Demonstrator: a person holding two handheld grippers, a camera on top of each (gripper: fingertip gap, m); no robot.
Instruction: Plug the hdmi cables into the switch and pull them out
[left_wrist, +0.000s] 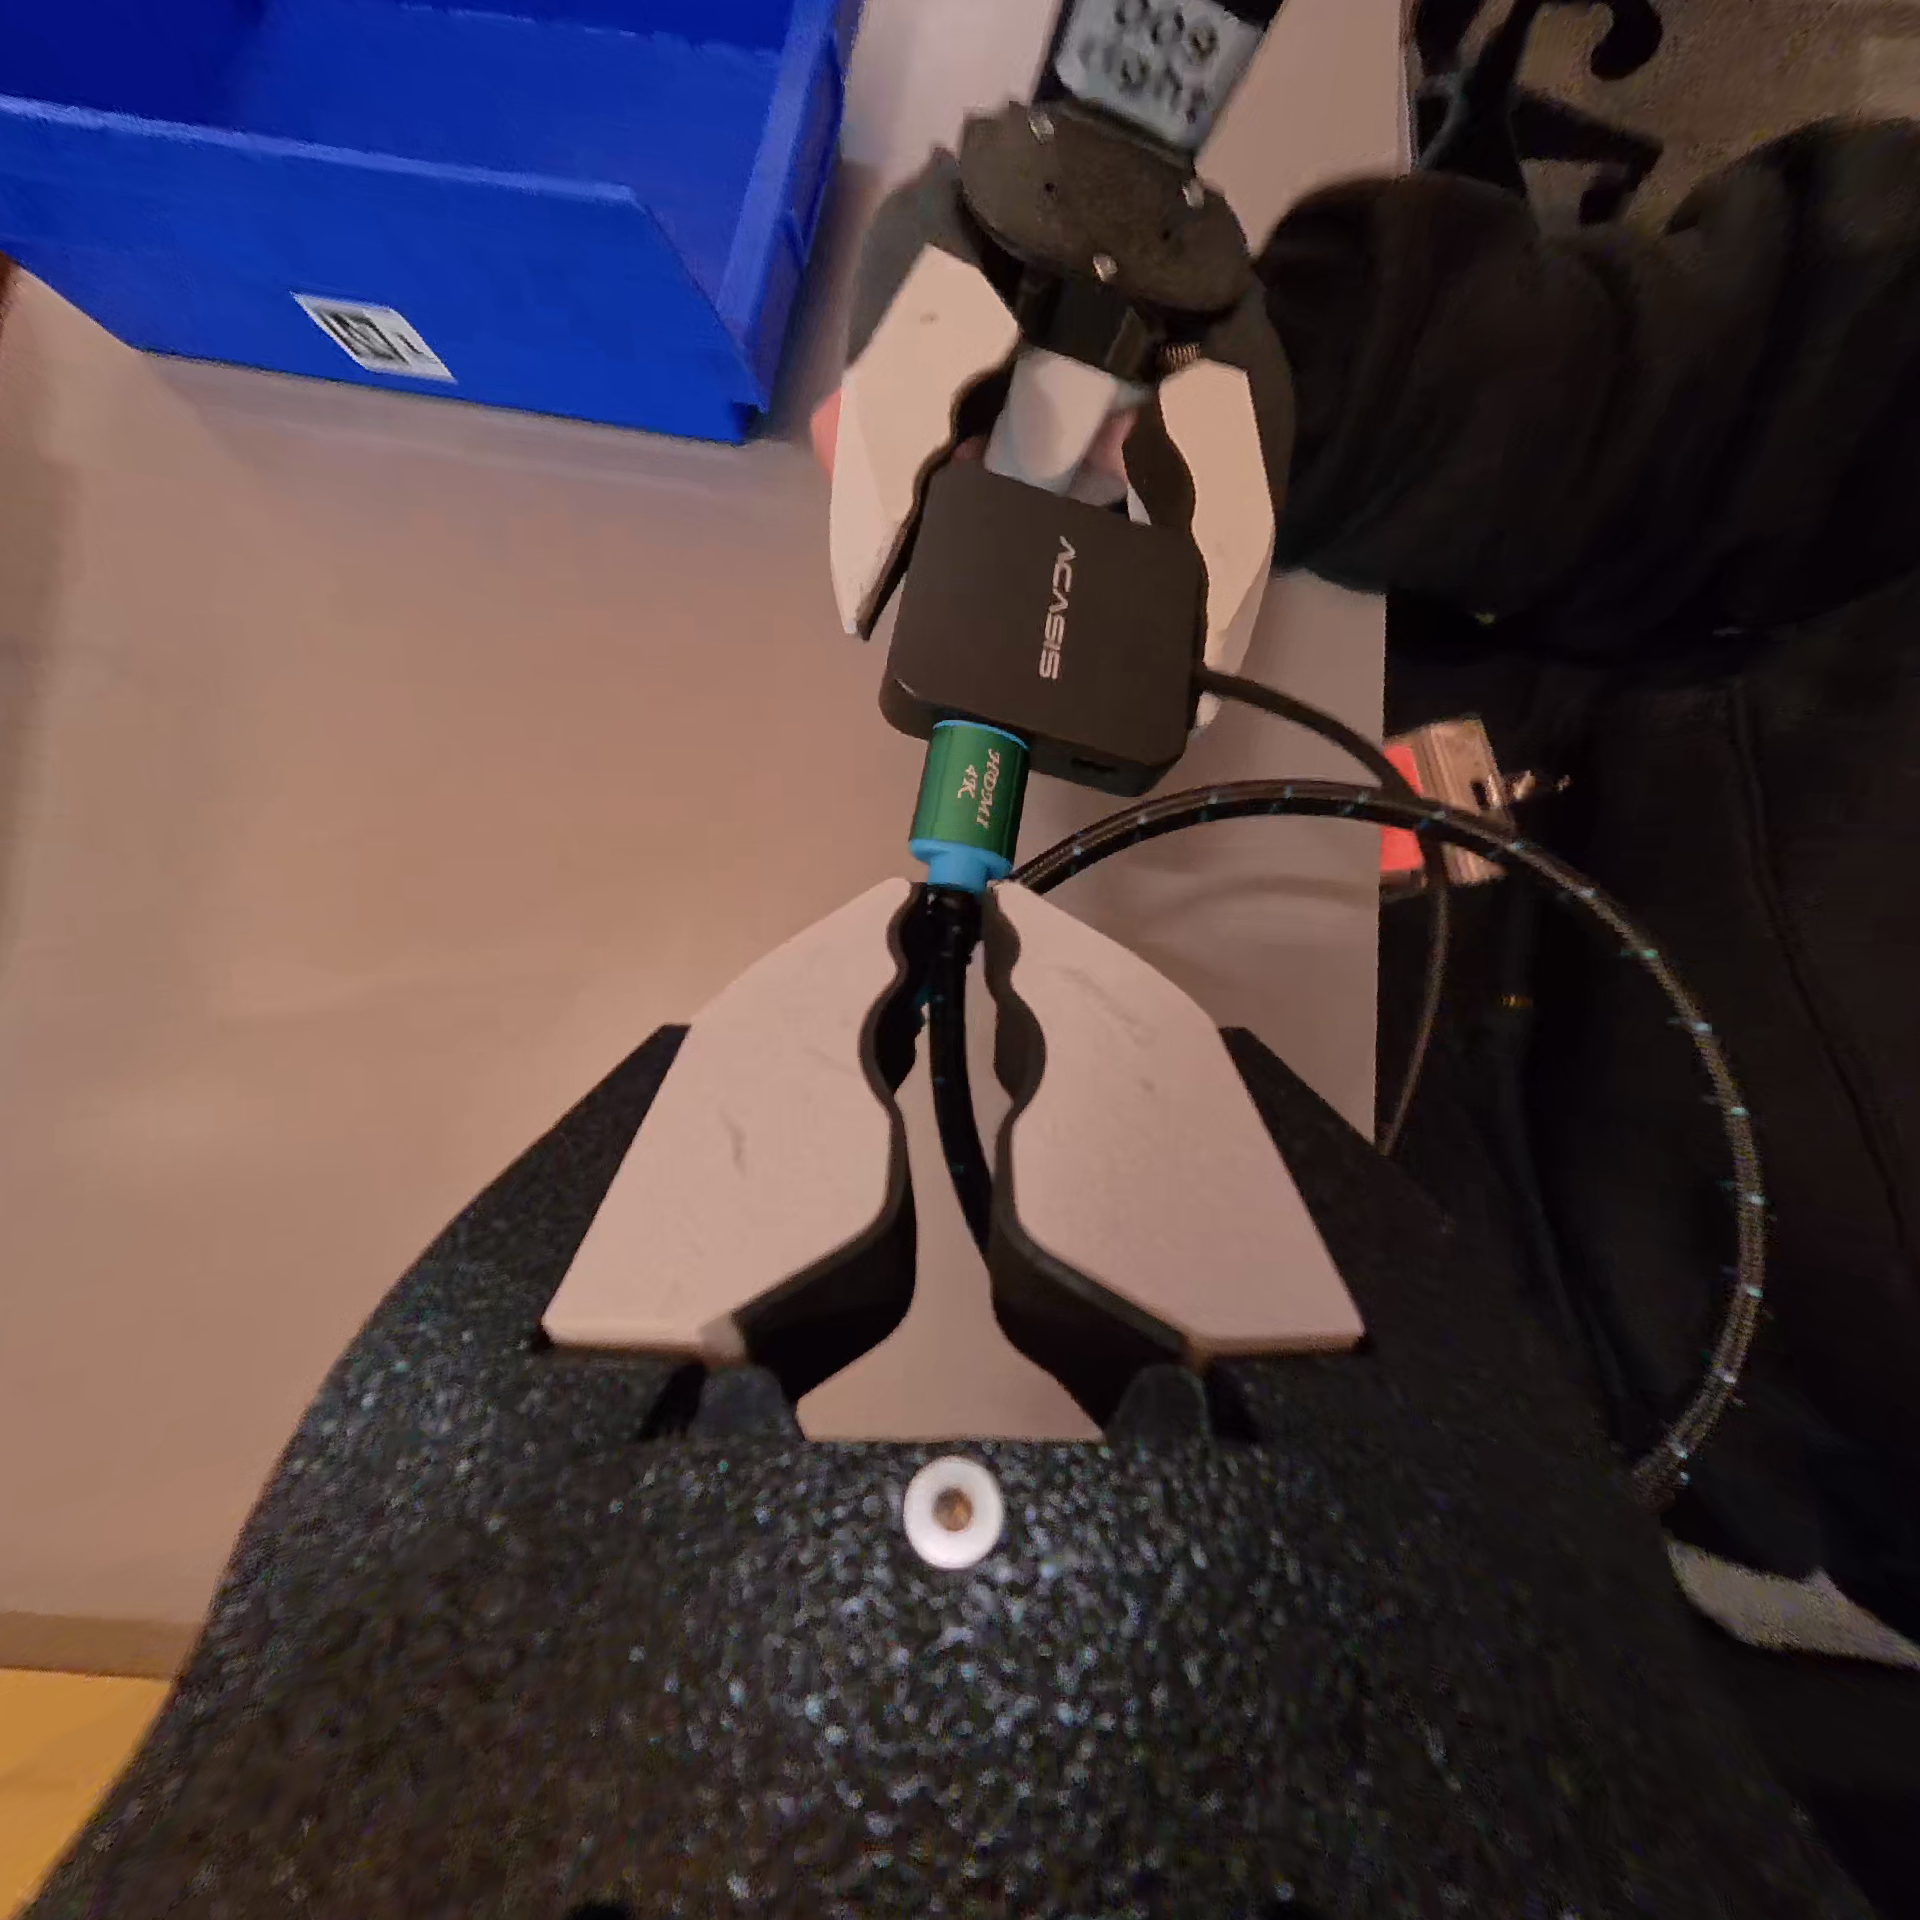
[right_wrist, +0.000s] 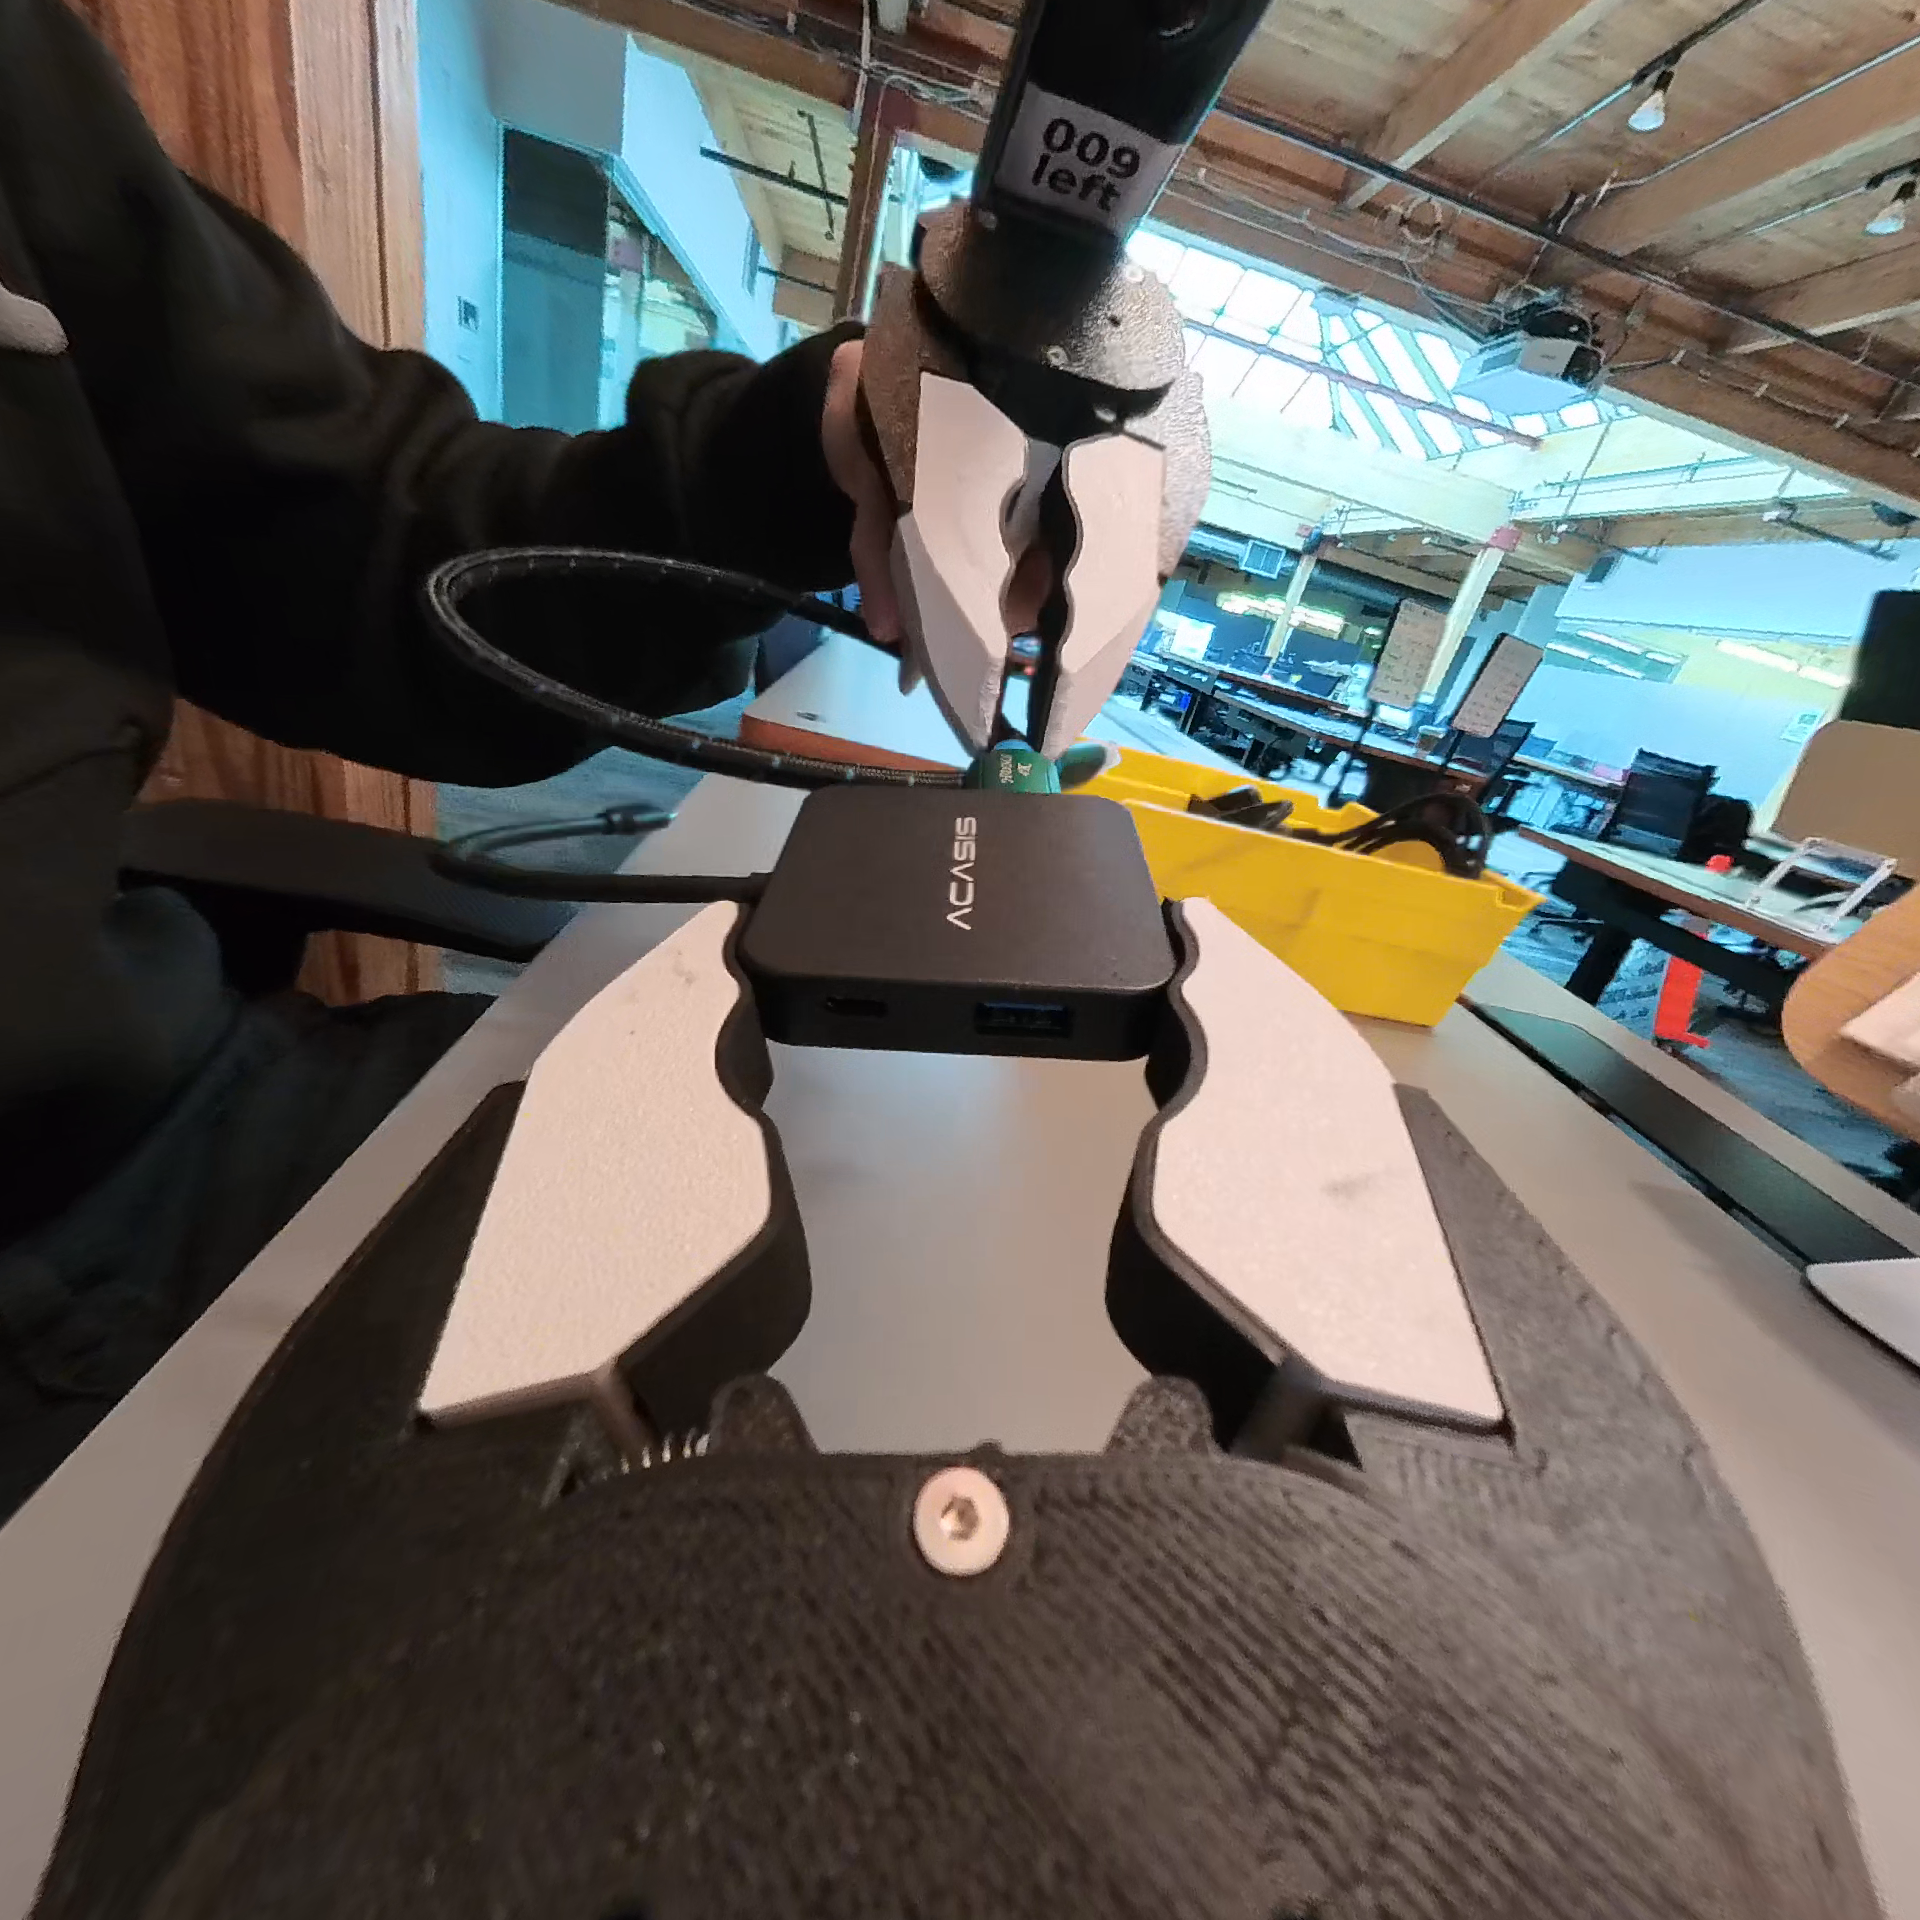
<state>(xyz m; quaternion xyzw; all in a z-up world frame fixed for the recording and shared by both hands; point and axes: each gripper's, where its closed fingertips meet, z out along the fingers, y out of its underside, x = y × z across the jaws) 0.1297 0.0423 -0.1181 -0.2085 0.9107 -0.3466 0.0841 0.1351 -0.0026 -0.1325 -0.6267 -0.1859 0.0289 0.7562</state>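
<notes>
Above the pale grey table (left_wrist: 416, 727), we hold the black switch (left_wrist: 1044, 634) clamped between the two fingers of our right gripper (right_wrist: 956, 935), which press on its two opposite sides; in the right wrist view the small square box sits level at the fingertips with two ports facing the camera. A green HDMI plug (left_wrist: 968, 784) with a light blue collar is seated in the edge of the switch that faces our left gripper (left_wrist: 954, 894). That gripper's jaws are closed on the black braided cable (left_wrist: 1621, 935) directly behind the plug, the tips touching the blue collar, and the cable runs back down the narrow gap between the fingers. From the fingertips the same cable swings out in a wide loop toward the person's dark sleeve (left_wrist: 1558, 416) and curves back beside the gripper body. A thinner black lead (right_wrist: 582, 883) leaves the side of the switch and trails off over the table edge. A blue bin (left_wrist: 416, 208) stands on the table well away from the switch in the left wrist view, and a yellow bin (right_wrist: 1330, 894) holding dark cables stands beyond the switch in the right wrist view. Whether the switch rests on the table or is lifted clear, we cannot tell.
</notes>
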